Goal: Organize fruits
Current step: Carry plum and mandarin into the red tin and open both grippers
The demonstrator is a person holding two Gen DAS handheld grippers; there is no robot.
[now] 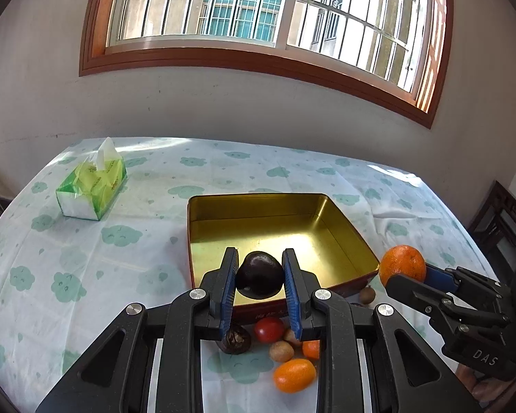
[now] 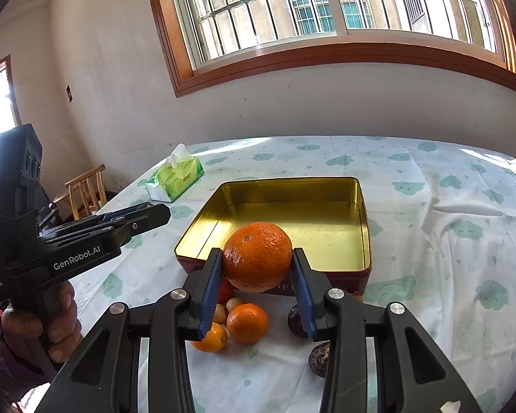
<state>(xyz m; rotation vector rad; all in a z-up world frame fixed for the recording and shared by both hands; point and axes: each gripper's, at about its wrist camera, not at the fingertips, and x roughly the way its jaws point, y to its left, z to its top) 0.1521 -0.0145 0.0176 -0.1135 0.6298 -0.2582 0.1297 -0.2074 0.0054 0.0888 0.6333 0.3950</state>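
Near the table's front edge, the left gripper (image 1: 259,275) is clamped across the middle of a dark, smooth fruit (image 1: 260,274), perhaps a passion fruit, light and firm. The right gripper (image 2: 258,268) pinches a mandarin (image 2: 257,256), soft-skinned and bruisable, at its widest girth. Both hang over the near rim of the empty gold tin (image 1: 275,213).

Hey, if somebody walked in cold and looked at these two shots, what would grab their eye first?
Probably the big orange clamped in the right gripper, just in front of the empty gold tin. Next, the dark fruit pinched in the left gripper over the tin's near edge. Then the loose fruits on the cloud-print tablecloth below.
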